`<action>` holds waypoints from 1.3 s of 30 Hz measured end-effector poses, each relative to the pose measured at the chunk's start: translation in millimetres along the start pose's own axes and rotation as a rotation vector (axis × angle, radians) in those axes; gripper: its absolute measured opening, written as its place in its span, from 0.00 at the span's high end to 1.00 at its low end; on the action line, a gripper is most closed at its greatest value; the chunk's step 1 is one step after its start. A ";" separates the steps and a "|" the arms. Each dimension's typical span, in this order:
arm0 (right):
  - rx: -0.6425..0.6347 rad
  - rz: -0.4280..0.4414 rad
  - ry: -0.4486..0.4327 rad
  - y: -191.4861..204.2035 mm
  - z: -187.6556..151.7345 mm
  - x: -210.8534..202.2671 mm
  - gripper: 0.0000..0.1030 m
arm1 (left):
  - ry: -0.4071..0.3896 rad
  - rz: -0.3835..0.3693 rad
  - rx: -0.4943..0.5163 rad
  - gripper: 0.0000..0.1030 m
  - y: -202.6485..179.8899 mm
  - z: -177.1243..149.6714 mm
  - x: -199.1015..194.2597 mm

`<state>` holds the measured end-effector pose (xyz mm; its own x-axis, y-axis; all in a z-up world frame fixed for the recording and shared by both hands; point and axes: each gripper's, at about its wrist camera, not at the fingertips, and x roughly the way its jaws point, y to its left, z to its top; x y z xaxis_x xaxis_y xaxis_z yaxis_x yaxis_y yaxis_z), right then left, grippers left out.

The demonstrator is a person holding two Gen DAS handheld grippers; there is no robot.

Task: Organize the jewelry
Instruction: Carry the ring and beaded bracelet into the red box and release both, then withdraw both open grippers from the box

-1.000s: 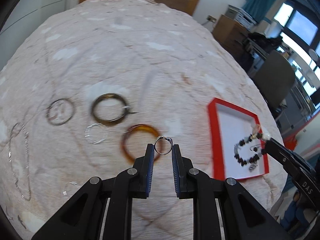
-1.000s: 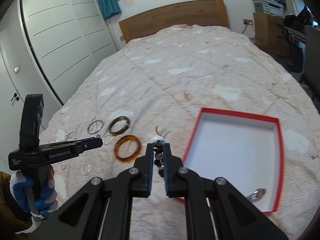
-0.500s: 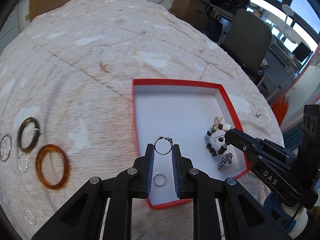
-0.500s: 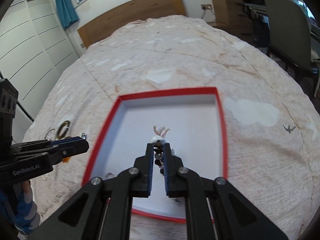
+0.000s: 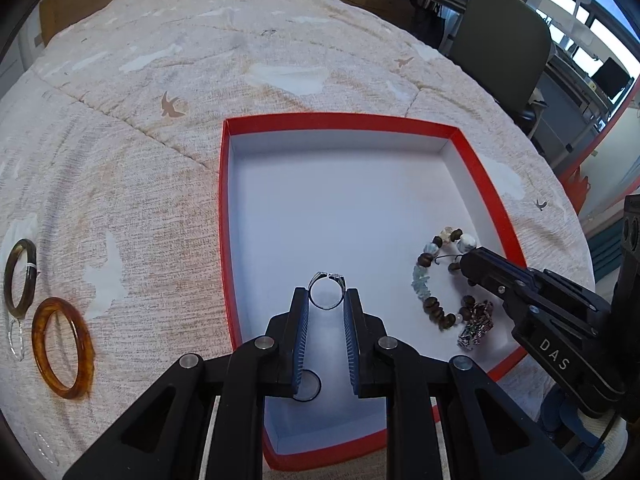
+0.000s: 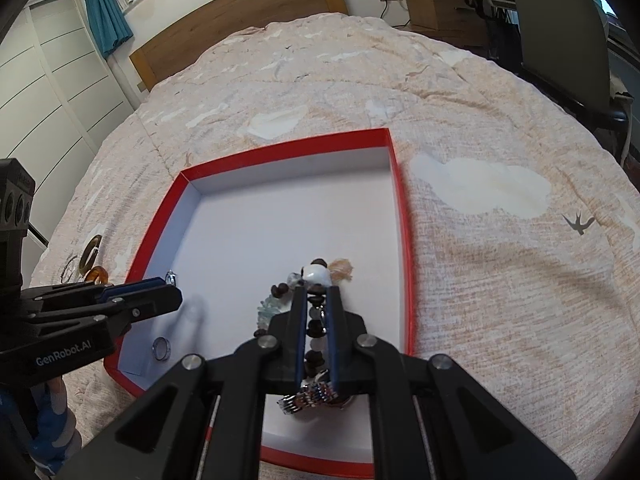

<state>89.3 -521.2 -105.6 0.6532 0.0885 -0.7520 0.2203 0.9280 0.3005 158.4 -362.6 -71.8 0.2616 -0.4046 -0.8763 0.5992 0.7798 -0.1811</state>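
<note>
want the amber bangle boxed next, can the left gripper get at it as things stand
Probably not yet. The left gripper is shut on a silver ring over the red box, so its jaws are taken. The amber bangle itself lies uncovered on the bedspread.

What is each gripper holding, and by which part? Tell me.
The left gripper pinches a silver ring by opposite sides of its band. The right gripper clamps a beaded bracelet across its strand.

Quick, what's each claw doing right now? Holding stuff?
Left claw: shut on a silver ring, above the red box.
Right claw: shut on the beaded bracelet, low in the box.
</note>
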 end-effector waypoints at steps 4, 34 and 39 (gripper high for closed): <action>-0.010 -0.009 0.006 0.4 1.1 2.7 0.91 | 0.015 0.004 -0.005 0.83 1.5 -1.7 6.6; 0.003 -0.101 -0.081 19.0 11.7 -65.9 0.79 | -0.090 -0.009 -0.047 0.64 17.2 -13.2 -63.2; -0.017 -0.082 -0.115 44.2 13.9 -88.7 0.79 | -0.124 0.013 -0.102 0.64 44.2 -30.3 -97.3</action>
<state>51.2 -493.1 -17.4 0.7124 -0.0290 -0.7012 0.2648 0.9364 0.2303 136.5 -274.3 -8.1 0.3634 -0.4452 -0.8184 0.5168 0.8272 -0.2205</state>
